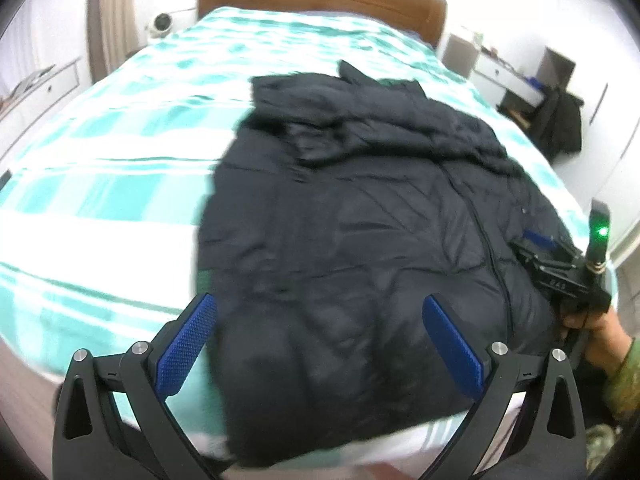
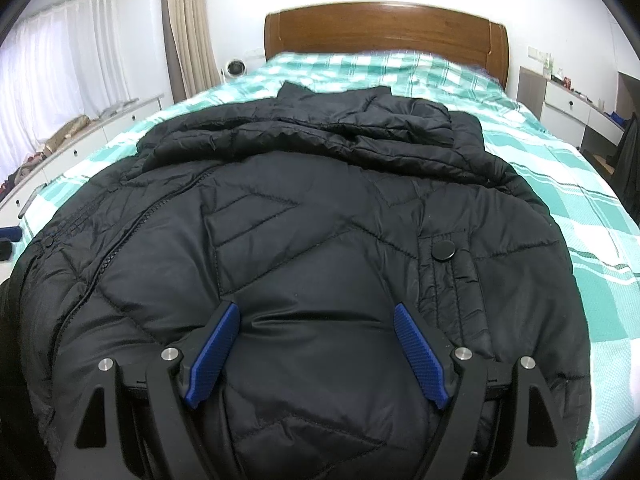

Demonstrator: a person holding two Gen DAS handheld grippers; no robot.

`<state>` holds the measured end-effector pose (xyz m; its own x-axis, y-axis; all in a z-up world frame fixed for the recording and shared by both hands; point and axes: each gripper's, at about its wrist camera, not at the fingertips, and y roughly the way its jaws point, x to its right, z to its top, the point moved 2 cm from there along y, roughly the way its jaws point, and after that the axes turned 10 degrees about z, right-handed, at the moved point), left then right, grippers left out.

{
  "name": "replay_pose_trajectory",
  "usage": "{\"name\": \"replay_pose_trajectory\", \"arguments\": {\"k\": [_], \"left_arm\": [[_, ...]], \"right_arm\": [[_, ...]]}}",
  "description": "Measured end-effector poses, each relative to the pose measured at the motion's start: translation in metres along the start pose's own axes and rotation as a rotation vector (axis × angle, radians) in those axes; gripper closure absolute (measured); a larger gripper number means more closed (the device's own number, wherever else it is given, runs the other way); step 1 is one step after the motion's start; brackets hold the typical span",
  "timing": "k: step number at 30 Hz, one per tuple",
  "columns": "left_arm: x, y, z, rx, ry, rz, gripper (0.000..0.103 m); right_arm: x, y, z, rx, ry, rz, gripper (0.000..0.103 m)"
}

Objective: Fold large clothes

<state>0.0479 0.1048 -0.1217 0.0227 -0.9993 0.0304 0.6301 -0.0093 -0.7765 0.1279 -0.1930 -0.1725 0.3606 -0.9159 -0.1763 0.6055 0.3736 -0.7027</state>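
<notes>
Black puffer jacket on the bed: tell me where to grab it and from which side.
Take the black puffer jacket by its near bottom hem, coming from the foot of the bed. It lies flat, hood end toward the headboard, and that thick edge sits closest beneath the open right tongs.

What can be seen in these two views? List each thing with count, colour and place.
jacket: one, black quilted, spread on the bed
bed cover: one, green and white check, under the jacket
headboard: one, brown wood, far end of the bed
curtain: one, beige, left of the headboard
drawer units: white, along both walls
left claw: one, black with blue pads, open above the jacket's near edge
right claw: one, same colours, open over the jacket
hand: one, holding the right claw
</notes>
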Motion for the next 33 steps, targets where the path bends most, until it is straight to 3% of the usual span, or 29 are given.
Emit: {"name": "replay_pose_trajectory", "arguments": {"k": [2,4,7,9,12,15,18,21,24,29,33], "left_arm": [[-0.030,-0.016,0.001,0.015,-0.029,0.036,0.001],[-0.068,-0.027,0.000,0.005,-0.077,0.071,0.001],[-0.103,-0.029,-0.009,-0.055,-0.146,0.064,0.001],[-0.114,-0.024,-0.019,-0.100,-0.179,0.052,0.001],[-0.103,-0.014,-0.032,-0.143,-0.192,-0.004,0.001],[-0.074,0.004,-0.040,-0.186,-0.143,-0.055,0.001],[-0.041,0.027,-0.045,-0.244,-0.056,-0.044,0.001],[-0.029,0.048,-0.052,-0.318,-0.032,-0.011,0.001],[-0.026,0.053,-0.055,-0.323,-0.034,0.001,0.001],[-0.021,0.048,-0.058,-0.318,-0.038,-0.056,0.002],[-0.023,0.051,-0.059,-0.325,-0.051,-0.068,0.011]], "right_arm": [[0.002,-0.009,0.009,-0.023,0.066,-0.012,0.022],[0.007,-0.033,0.020,0.030,0.137,0.002,0.022],[0.025,-0.074,0.031,0.100,0.214,0.012,0.021],[0.041,-0.091,0.029,0.078,0.247,-0.011,0.022],[0.066,-0.107,0.016,-0.009,0.293,-0.045,0.022],[0.080,-0.120,-0.002,-0.092,0.319,-0.043,0.022],[0.083,-0.133,-0.022,-0.149,0.323,-0.014,0.022],[0.082,-0.136,-0.044,-0.222,0.339,0.022,0.022],[0.071,-0.132,-0.062,-0.287,0.315,0.056,0.022],[0.055,-0.106,-0.085,-0.383,0.291,0.097,0.022],[0.047,-0.096,-0.090,-0.412,0.258,0.092,0.022]]}}
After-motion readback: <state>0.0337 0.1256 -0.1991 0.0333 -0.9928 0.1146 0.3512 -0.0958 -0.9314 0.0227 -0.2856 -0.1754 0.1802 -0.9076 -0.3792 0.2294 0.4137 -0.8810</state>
